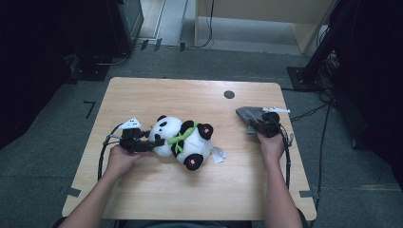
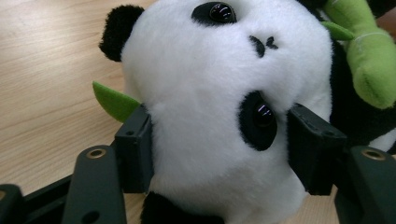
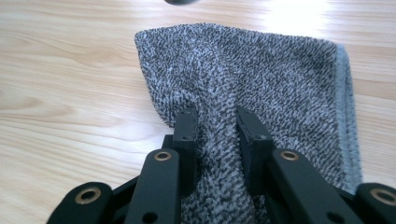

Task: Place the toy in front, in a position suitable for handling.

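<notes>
Panda (image 1: 183,137): on its back mid-counter (image 1: 142,190), head toward the left tongs.
Left tongs (image 2: 219,140): about half open, pads squeezing the panda's head.
Right tongs (image 3: 217,140): nearly closed, pinching a fold of the cloth (image 3: 261,79), well right of the panda.
Risk: plush is soft; I judge the head could slip free when lifted.
Around: hole (image 1: 229,94) in the counter, beyond the panda; nothing blocks the path between panda and cloth.

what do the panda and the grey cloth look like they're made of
Panda: soft plush, short fluffy white and black pile, likely synthetic, with glossy hard-looking eyes; its green bamboo piece looks like smoother fabric. Grey cloth: looped terry towelling, speckled dark and light, matte, with a plain hemmed edge; the fibre can't be told.
</notes>
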Available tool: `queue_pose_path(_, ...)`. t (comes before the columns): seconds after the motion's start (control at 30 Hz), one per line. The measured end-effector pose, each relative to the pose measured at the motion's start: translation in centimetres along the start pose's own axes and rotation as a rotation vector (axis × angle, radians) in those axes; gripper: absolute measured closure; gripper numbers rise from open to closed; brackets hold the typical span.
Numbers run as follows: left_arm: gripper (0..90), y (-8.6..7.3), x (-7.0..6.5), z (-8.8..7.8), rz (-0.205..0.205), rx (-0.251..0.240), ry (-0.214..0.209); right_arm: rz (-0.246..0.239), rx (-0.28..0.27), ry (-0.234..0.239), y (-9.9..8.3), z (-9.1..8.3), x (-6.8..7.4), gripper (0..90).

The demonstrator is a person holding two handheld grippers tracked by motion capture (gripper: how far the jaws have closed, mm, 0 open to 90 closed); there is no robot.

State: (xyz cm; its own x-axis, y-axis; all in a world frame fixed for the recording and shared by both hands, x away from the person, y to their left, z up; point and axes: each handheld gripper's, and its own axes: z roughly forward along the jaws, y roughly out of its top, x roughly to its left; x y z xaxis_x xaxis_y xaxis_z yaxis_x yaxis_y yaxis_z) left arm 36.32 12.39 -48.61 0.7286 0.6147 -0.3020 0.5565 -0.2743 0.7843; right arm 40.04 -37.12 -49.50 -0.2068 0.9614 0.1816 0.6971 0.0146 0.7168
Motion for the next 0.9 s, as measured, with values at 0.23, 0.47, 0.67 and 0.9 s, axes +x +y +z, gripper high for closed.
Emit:
queue_pose_path(0.23,36.0,-0.4,-1.7,-0.2,-0.024,-0.008,0.073,-0.039,-0.003,0.075,0.7,-1.4,2.2,73.6)
queue_pose_path(0.47,35.5,-0.5,-1.4,-0.2,-0.028,-0.018,0.059,-0.090,-0.001,0.106,1.1,-2.2,4.1,74.0)
queue_pose_path(0.67,32.5,-0.5,-1.3,-0.1,-0.027,-0.021,0.056,-0.111,-0.006,0.125,1.5,-2.8,5.2,74.0)
queue_pose_path(0.9,20.8,-0.7,-1.2,0.0,-0.011,-0.024,0.037,-0.135,-0.010,0.139,2.0,-2.8,6.0,74.2)
